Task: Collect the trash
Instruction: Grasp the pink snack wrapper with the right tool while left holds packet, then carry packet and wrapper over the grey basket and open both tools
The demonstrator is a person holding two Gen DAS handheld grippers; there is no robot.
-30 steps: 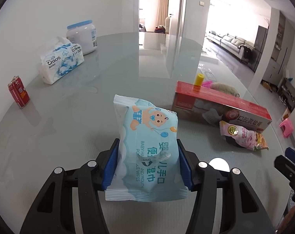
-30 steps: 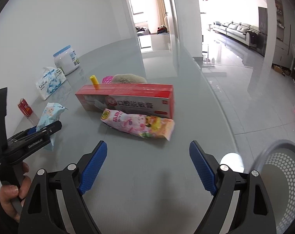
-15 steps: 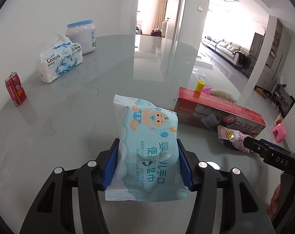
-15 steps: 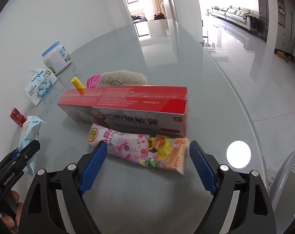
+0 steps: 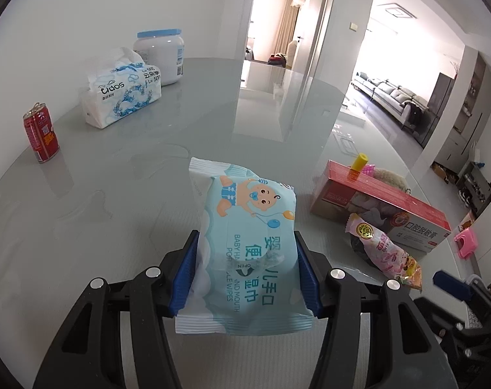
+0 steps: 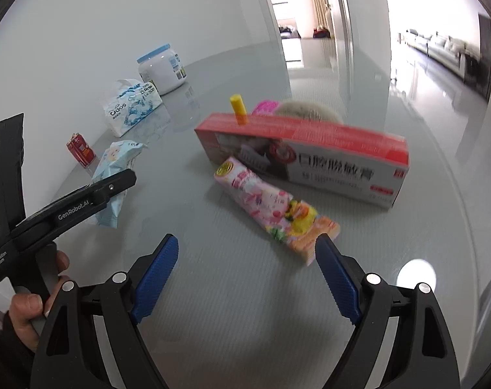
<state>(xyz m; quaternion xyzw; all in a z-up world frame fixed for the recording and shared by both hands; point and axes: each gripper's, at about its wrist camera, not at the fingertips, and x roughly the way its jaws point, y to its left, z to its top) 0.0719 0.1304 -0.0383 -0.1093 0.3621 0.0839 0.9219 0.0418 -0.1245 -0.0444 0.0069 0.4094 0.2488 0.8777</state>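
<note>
The left hand-held gripper (image 5: 244, 278) is clamping a baby wipes pack (image 5: 245, 249) above the table (image 5: 115, 194). The right hand-held gripper (image 6: 247, 275) is standing wide, empty, facing a pink snack wrapper (image 6: 271, 206) lying against a red toothpaste box (image 6: 307, 155).

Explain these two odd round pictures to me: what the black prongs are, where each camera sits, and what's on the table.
A person holds a hand-operated claw in each hand; a fisheye camera on each looks along its fingers. In the left view, the left claw grips a baby wipes pack. In the right view, the right claw is open and empty, facing a pink snack wrapper beside a red box. The glass table also bears a red can, a tissue pack and a white jar.
</note>
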